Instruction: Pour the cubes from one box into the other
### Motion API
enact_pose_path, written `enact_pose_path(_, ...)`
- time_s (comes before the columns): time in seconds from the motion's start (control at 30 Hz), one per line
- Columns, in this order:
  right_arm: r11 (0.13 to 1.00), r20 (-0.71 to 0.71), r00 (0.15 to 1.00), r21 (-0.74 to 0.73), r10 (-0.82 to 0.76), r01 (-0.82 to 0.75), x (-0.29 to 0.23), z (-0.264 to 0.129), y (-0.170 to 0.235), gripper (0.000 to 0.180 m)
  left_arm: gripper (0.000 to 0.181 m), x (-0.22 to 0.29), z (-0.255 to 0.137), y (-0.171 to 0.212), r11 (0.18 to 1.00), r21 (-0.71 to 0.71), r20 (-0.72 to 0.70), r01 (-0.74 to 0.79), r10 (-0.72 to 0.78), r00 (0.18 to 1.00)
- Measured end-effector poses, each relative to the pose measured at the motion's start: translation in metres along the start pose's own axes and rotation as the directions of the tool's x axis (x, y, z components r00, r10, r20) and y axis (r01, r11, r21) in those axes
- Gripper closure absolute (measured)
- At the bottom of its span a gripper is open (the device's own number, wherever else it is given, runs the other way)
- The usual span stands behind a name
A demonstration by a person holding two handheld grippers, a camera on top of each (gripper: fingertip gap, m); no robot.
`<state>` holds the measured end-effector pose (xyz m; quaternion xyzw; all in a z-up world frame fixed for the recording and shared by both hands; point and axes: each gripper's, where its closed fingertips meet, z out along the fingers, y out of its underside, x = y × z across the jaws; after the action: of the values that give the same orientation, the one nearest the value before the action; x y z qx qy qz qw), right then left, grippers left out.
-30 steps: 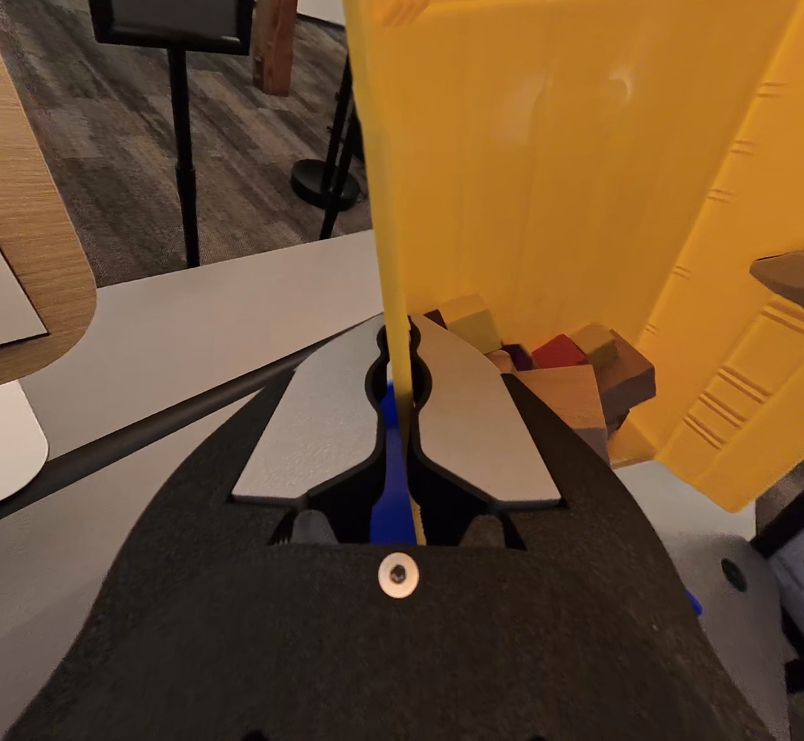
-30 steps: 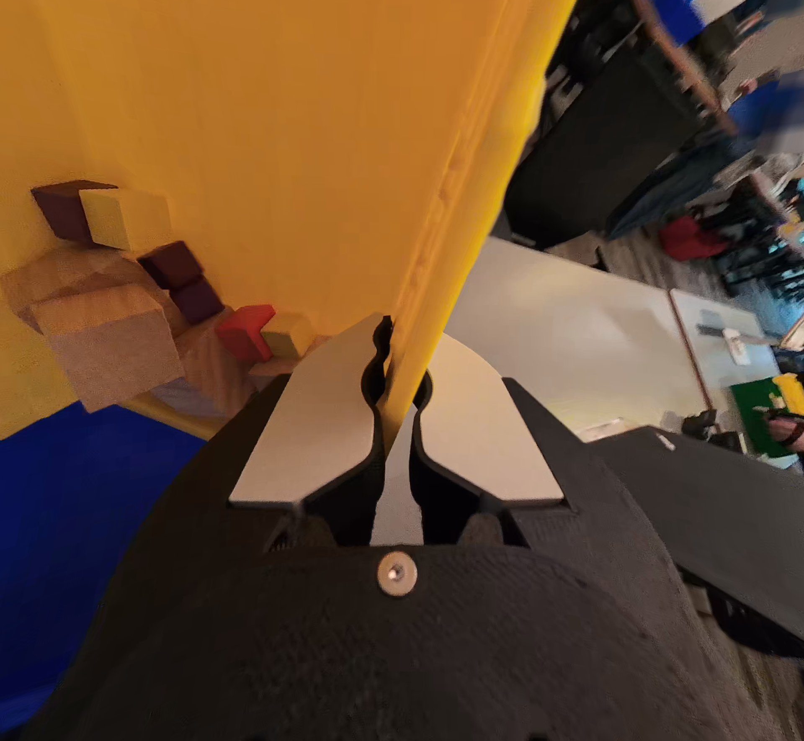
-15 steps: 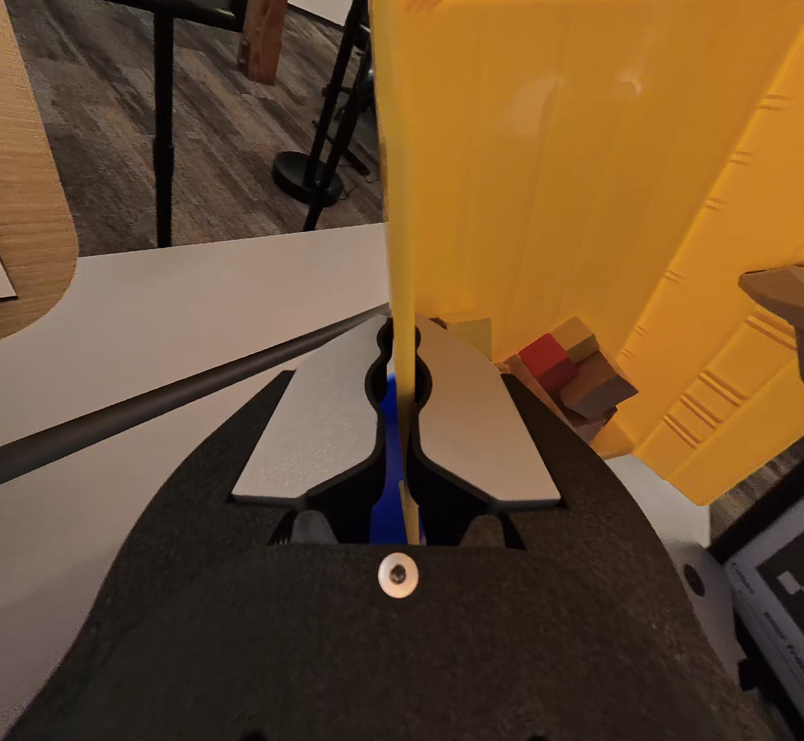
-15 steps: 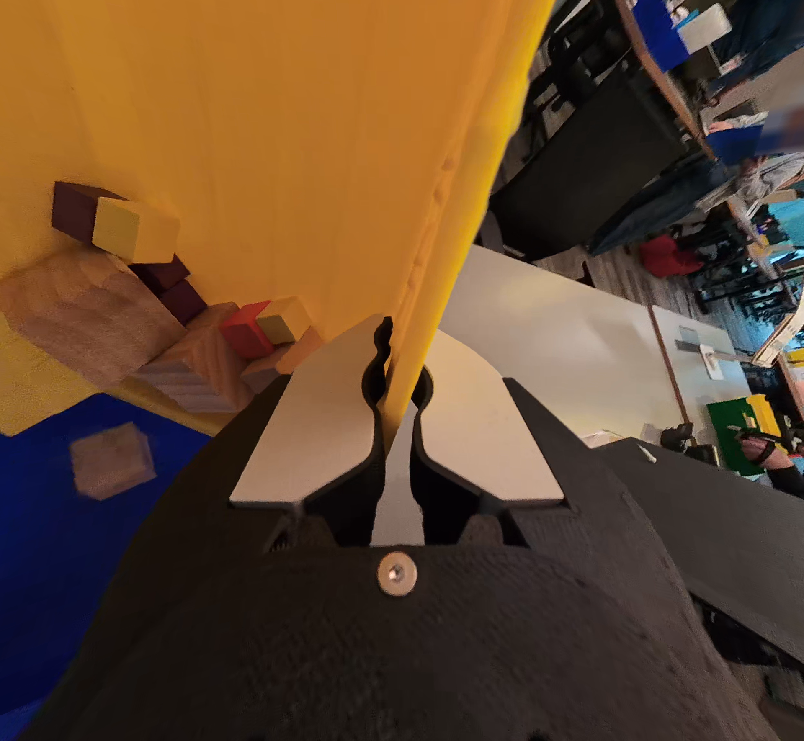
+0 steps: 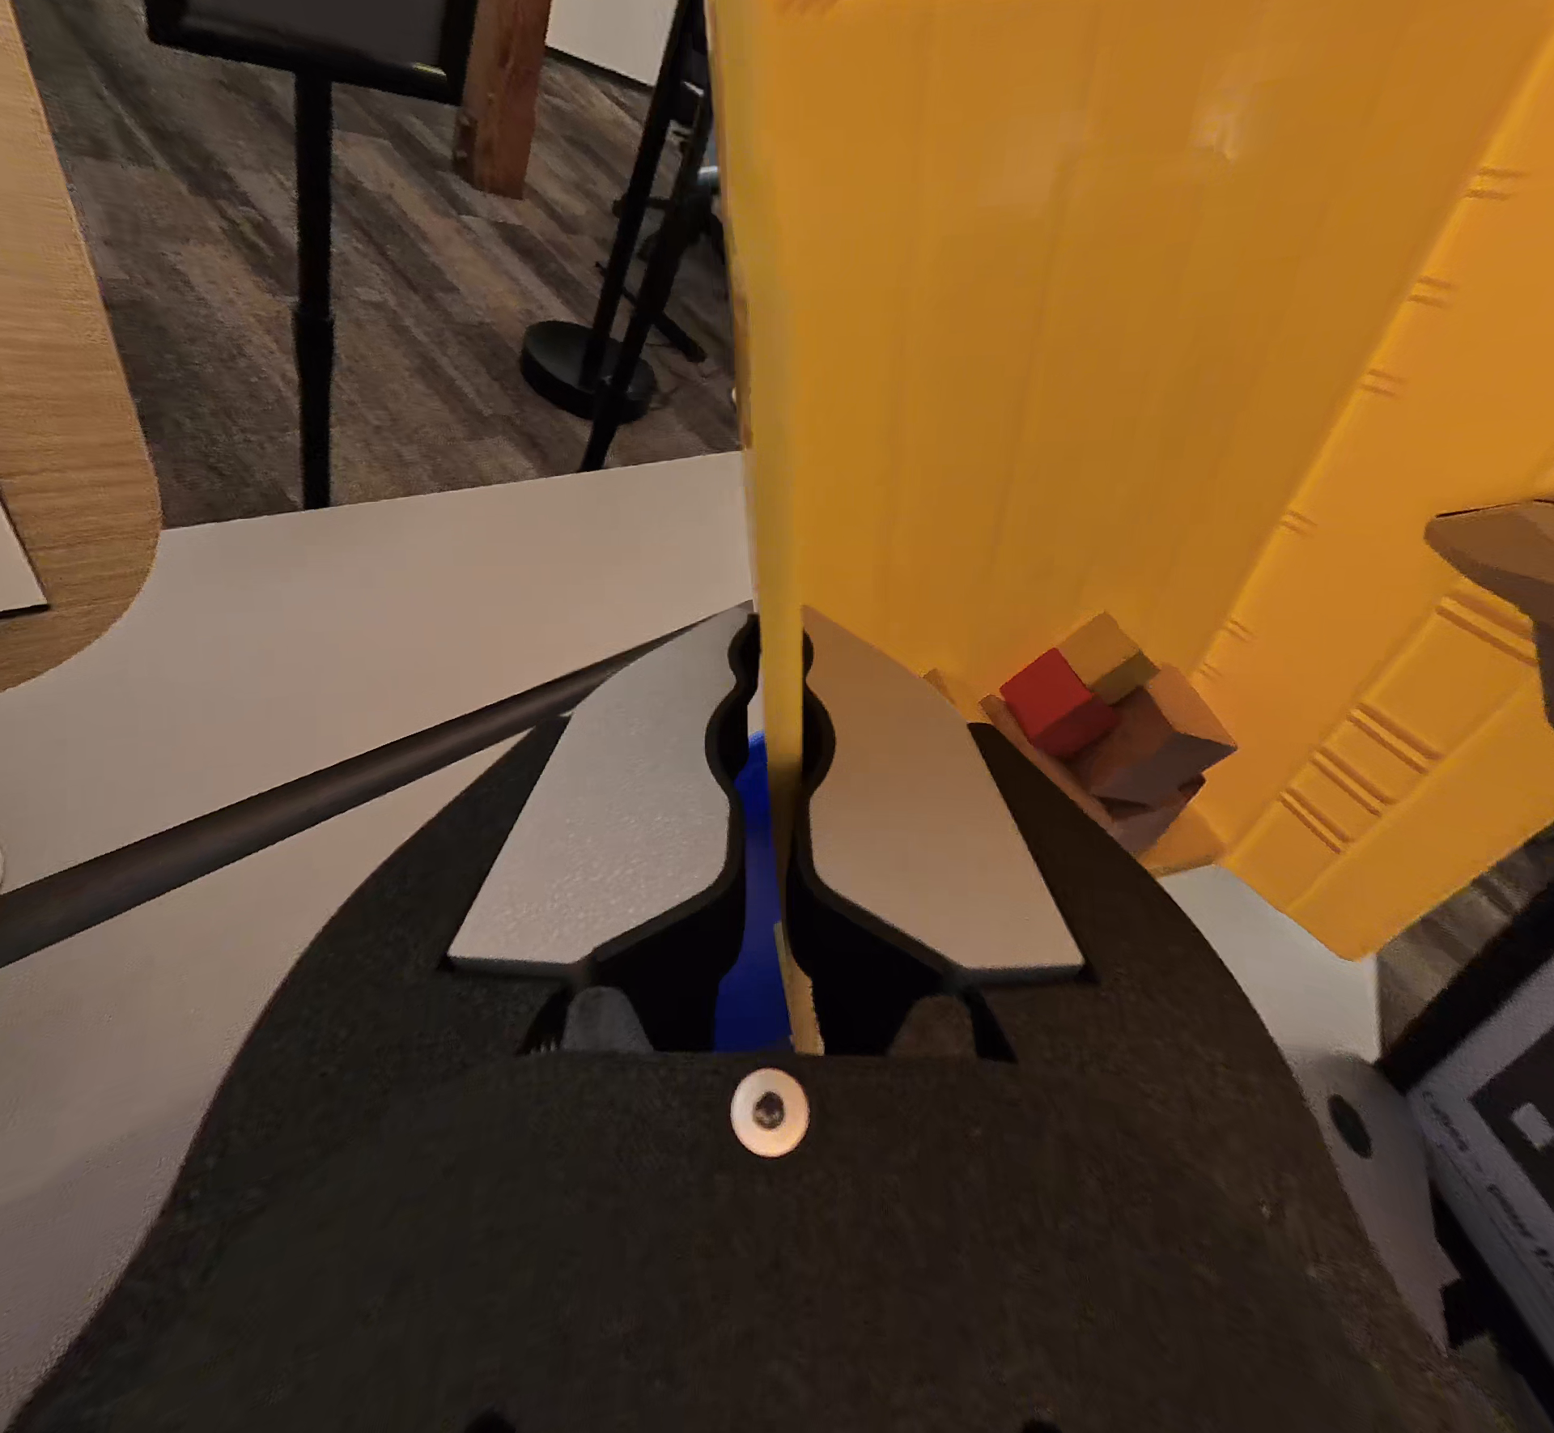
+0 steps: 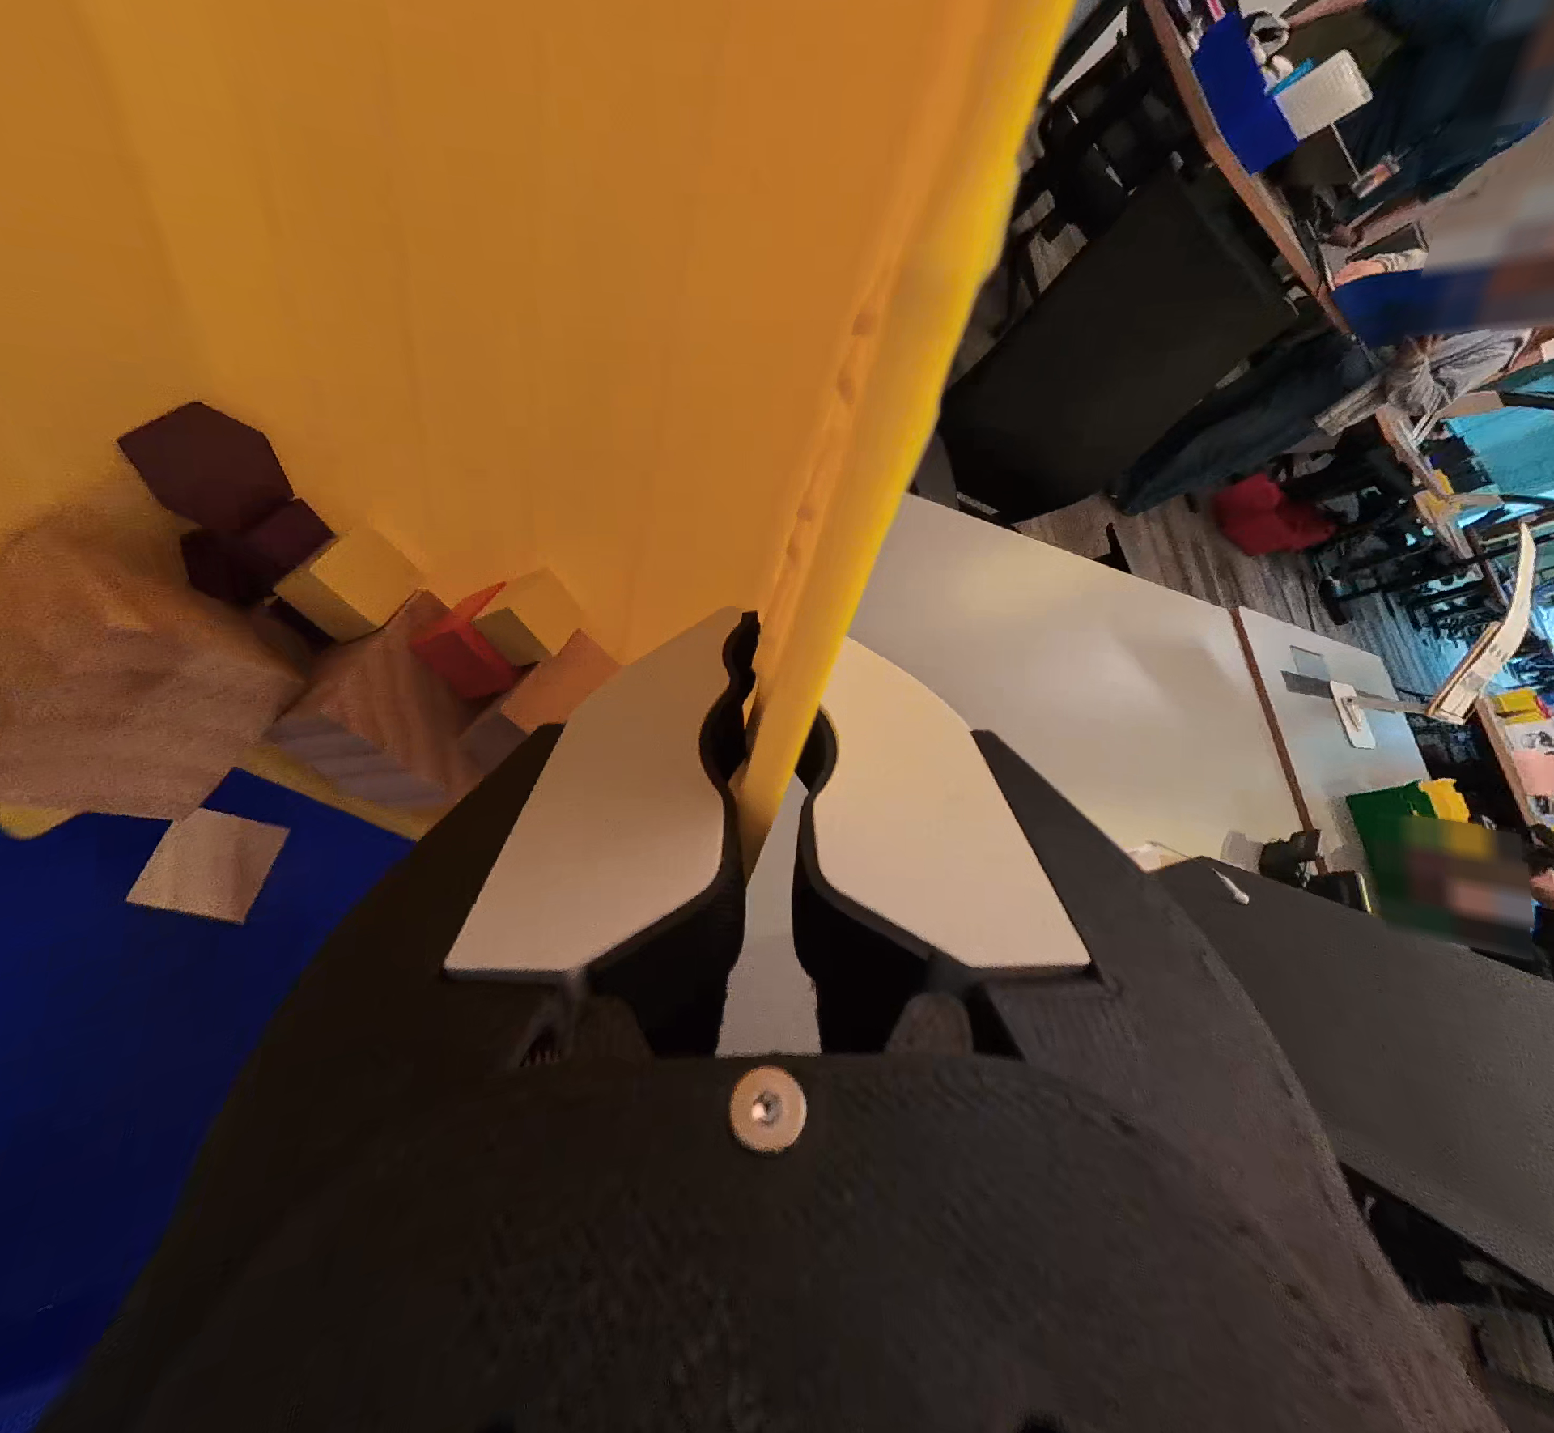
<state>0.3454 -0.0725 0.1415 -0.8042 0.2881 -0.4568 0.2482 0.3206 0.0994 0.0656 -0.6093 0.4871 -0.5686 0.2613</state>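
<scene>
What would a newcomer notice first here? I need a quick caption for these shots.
A big yellow box fills both views, tilted steeply, each hand-held gripper clamped on a side wall. Coloured and wooden cubes crowd its lower edge, and one wooden cube shows against the blue box below.

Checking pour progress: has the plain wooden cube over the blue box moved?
Yes. The wooden cube dropped clear of the yellow box lip, against the blue box.

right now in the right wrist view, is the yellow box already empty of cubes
No, several cubes are piled at the low edge of the tilted yellow box, with only one wooden cube seen over the blue box.
</scene>
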Motion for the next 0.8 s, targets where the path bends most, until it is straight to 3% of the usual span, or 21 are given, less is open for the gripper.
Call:
enact_pose_path(0.1, 0.998, 0.024, 0.999, -0.057, 0.022, -0.021, -0.004, 0.002, 0.008, 0.174, 0.176, -0.001, 0.001, 0.004, 0.999, -0.022, 0.029, -0.026, 0.027, 0.999)
enact_pose_path(0.33, 1.000, -0.010, 1.000, 0.007, -0.003, 0.003, 0.001, -0.006, -0.001, 0.174, 0.176, 0.003, -0.002, -0.003, 1.000, 0.012, -0.013, 0.004, -0.004, 1.000)
enact_pose_path(0.43, 0.998, 0.017, 1.000, -0.065, 0.020, -0.019, 0.000, -0.003, 0.005, 0.174, 0.176, 0.003, -0.002, -0.001, 0.999, -0.007, 0.035, -0.044, 0.045, 0.998)
enact_pose_path(0.53, 1.000, -0.024, 1.000, 0.018, -0.019, 0.020, 0.003, -0.008, -0.004, 0.174, 0.177, 0.004, -0.004, -0.002, 0.999, 0.026, -0.019, 0.023, -0.023, 1.000)
enact_pose_path(0.6, 0.999, 0.005, 1.000, -0.049, 0.001, 0.000, -0.001, -0.004, 0.004, 0.174, 0.176, 0.002, -0.003, 0.002, 1.000, 0.003, 0.024, -0.017, 0.017, 1.000)
enact_pose_path(0.7, 1.000, -0.025, 0.999, 0.007, -0.023, 0.023, 0.001, -0.009, -0.002, 0.174, 0.176, 0.003, -0.004, 0.001, 0.999, 0.023, -0.022, 0.031, -0.030, 0.999)
enact_pose_path(0.8, 0.999, -0.004, 1.000, -0.049, -0.004, 0.004, -0.001, -0.008, 0.001, 0.174, 0.176, 0.003, -0.003, 0.003, 1.000, 0.001, 0.010, 0.000, 0.000, 1.000)
